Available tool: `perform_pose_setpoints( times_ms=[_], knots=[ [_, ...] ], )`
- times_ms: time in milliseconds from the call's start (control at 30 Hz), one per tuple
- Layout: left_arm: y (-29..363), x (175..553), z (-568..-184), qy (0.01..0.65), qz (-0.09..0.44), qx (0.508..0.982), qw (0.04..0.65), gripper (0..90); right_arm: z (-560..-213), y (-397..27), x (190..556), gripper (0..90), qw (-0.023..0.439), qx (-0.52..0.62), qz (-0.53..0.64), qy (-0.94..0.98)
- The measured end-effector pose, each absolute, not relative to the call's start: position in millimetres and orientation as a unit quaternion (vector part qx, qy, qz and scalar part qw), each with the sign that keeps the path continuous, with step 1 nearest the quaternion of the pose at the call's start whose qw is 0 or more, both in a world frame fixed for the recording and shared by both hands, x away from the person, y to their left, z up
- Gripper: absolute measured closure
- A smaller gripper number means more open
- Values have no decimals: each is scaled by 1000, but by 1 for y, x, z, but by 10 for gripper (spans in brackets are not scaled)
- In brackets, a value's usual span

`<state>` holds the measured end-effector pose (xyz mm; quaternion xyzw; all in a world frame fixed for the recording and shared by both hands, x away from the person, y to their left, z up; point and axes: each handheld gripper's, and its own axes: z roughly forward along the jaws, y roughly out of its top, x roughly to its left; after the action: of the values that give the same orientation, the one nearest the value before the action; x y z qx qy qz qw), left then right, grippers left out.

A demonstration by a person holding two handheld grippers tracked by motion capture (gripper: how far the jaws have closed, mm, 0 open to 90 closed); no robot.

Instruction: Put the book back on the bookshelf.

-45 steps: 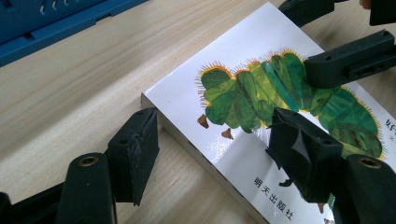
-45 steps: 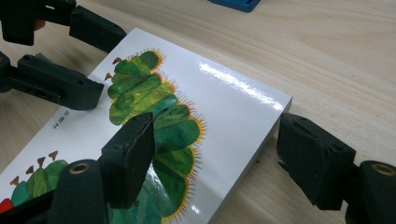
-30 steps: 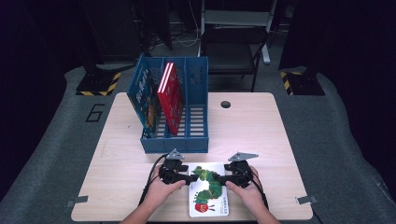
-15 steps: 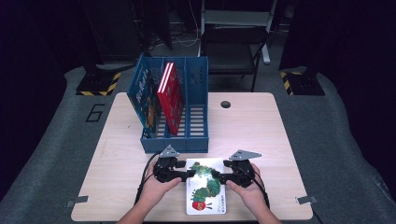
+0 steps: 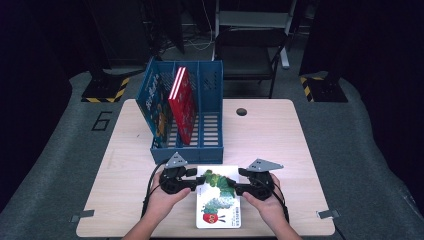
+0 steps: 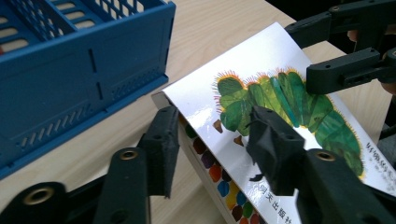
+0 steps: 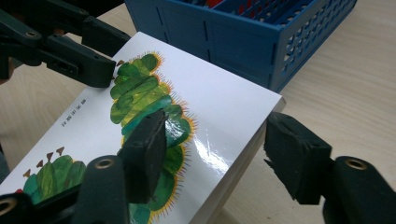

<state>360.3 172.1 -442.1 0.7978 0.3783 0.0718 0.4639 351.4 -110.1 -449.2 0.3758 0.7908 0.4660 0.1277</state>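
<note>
— Start at the left. What do the left tongs have?

— They sit over the left edge of the picture book, the white one with the green caterpillar on its cover. In the left gripper view one pad lies on top of the cover, the other stands beside the book's edge, just off it as far as I can see. The jaws have just been closing, roughly half open, with the book's edge between them; no firm clamp that I can make out.

— And the book itself?

— It spans the gap between the two tongs, on the near part of the table. Its far end looks tipped up off the wood.

— What lies beyond the tongs?

— A blue file rack, just past the book's far edge. A red book stands upright in it, and a blue one leans at its left end.

— Now the right tongs?

— Much the same on the book's right edge. In the right gripper view one pad rests on the caterpillar picture, the other stands clear of the page edge with a gap showing. These jaws too have just been closing, still about half open around the book's edge.

— The hands?

— One behind each set of tongs, forearms coming in from the near edge of the table.
</note>
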Motion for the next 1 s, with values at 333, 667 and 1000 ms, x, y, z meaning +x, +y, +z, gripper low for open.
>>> perform_pose_setpoints(
  times_ms=[333, 667, 1000],
  knots=[
    [178, 356, -429, 373, 97, 790, 477, 711, -439, -111, 345, 560, 185, 357, 478, 781],
    [181, 349, -413, 355, 126, 789, 485, 816, -426, -112, 338, 612, 230, 343, 492, 766],
    [181, 342, -406, 344, 154, 791, 482, 859, -419, -113, 328, 612, 248, 325, 503, 762]
  ],
)
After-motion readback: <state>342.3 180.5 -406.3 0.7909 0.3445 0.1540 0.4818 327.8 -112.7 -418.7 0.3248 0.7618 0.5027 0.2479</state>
